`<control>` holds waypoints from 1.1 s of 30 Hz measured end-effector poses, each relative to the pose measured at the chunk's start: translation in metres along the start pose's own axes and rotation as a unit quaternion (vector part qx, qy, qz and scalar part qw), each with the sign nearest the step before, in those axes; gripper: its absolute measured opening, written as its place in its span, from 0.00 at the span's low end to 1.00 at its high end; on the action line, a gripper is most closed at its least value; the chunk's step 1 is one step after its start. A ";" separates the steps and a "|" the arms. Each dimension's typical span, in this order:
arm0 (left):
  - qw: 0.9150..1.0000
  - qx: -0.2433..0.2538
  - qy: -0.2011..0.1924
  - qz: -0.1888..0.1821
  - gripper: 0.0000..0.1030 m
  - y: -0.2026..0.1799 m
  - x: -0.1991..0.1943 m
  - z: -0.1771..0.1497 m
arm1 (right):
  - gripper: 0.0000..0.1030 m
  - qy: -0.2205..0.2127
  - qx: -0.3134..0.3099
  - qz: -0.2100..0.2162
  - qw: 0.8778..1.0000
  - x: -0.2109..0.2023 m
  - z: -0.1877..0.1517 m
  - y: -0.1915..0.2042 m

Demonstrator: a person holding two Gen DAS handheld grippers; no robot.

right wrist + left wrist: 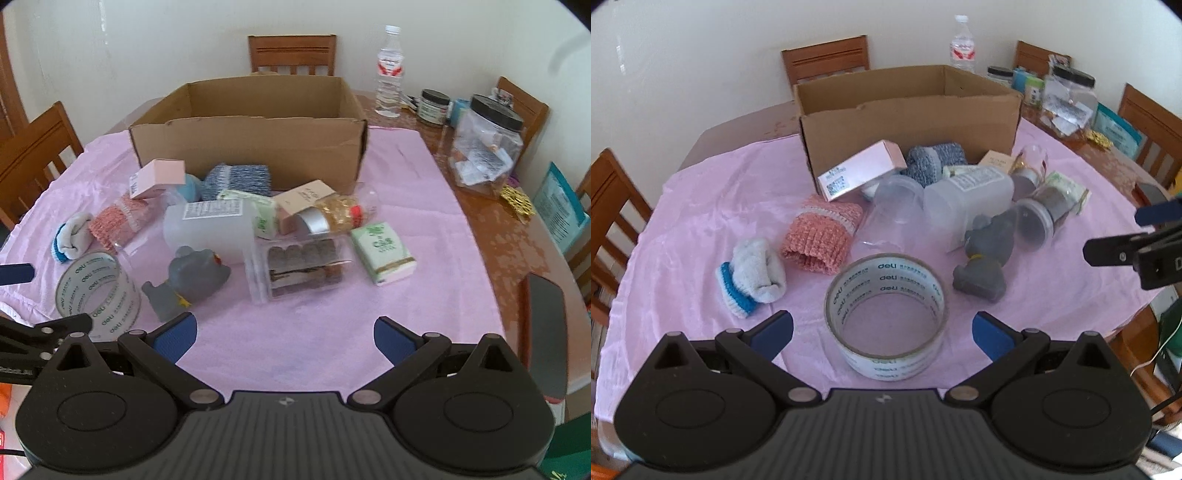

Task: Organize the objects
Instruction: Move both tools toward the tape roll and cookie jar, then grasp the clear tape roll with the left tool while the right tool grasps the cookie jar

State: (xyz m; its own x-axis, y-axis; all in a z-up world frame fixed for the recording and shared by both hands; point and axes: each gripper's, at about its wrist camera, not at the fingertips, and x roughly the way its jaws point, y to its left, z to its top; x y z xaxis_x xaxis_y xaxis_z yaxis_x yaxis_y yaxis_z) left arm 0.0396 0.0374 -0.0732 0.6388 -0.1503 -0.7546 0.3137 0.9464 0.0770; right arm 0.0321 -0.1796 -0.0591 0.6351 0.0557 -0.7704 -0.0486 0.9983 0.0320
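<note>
Above the pink cloth (683,236), both tongs gape empty, the left tongs (882,334) flanking the tape roll (886,314).

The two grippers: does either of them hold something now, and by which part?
Nothing is held. The left gripper is open, its fingers on either side of the tape roll without touching it. The right gripper is open over bare pink cloth.

The inside floor of the cardboard box (251,147) is hidden by its front wall in both views. The small print on the translucent container (210,225) is blurred beyond reading. The right gripper (1126,236) is cut off by the left wrist view's right edge, so its jaws cannot be judged there. The contents of the black-lidded jar (487,147) near the table's far right edge are indistinct.
</note>
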 end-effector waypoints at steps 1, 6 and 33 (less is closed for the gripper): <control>1.000 0.008 0.000 -0.003 0.99 0.001 0.004 -0.001 | 1.00 -0.002 -0.005 0.005 1.000 0.002 0.000 0.002; 1.000 0.027 0.003 -0.014 0.99 0.006 0.022 -0.003 | 1.00 -0.002 -0.045 0.016 0.999 0.014 -0.003 0.015; 0.999 -0.030 0.010 -0.030 0.93 0.010 0.050 0.006 | 1.00 0.015 -0.088 0.019 0.996 0.064 0.022 -0.011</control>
State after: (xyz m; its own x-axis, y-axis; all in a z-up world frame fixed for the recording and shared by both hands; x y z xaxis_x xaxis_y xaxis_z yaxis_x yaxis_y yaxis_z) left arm 0.0791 0.0381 -0.1062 0.6050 -0.2023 -0.7701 0.3081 0.9513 -0.0078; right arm 0.0901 -0.1869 -0.0947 0.6074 0.0897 -0.7893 -0.2071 0.9771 -0.0483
